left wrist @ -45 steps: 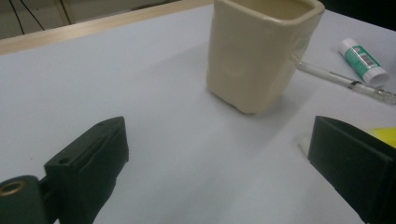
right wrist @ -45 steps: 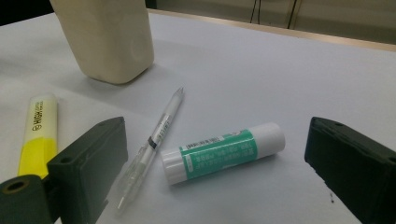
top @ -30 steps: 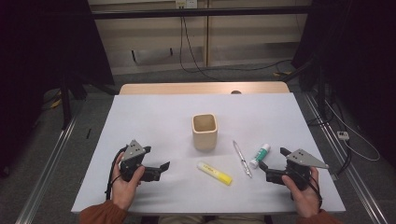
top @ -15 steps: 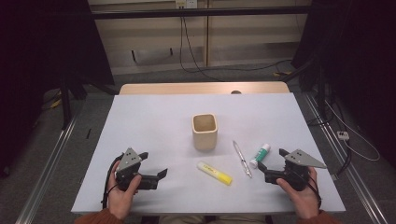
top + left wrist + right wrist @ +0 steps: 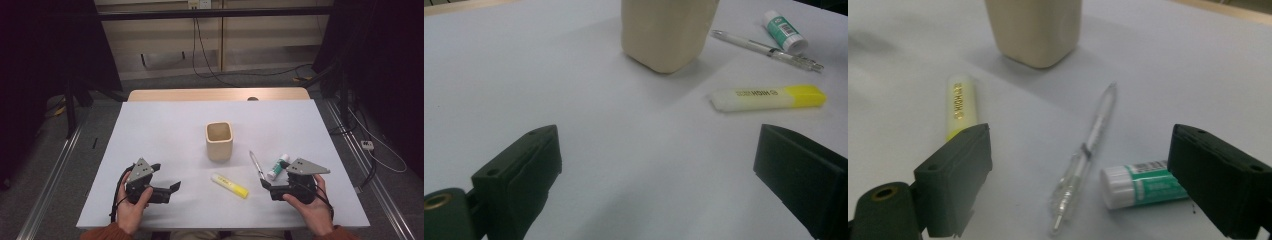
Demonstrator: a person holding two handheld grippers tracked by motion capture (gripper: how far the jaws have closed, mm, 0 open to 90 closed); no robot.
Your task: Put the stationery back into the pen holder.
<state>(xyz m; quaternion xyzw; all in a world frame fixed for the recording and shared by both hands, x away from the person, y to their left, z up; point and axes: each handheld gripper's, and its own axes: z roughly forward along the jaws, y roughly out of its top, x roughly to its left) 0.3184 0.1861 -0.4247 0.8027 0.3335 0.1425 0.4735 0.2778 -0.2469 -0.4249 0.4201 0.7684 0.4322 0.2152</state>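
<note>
Both claws wide apart and empty, poised before the first pick-up.

Your right claw [image 5: 264, 184] rests on the white counter [image 5: 165, 125] with its jaws spread, and in the right gripper view the clear plastic ballpoint pen [image 5: 1087, 150] lies between them, with the green-and-white glue stick [image 5: 1143, 186] just beside its tip. Your left claw [image 5: 167, 181] also stands open, holding nothing, near the yellow highlighter marker [image 5: 769, 97], which lies between your two hands. The beige square ceramic cup [image 5: 219, 141] stands upright behind all three, apart from them. This looks like the approach step: nothing is gripped yet. Next, you'd likely ease the right claw forward over the pen's barrel and close squarely, keeping clear of the glue stick.
</note>
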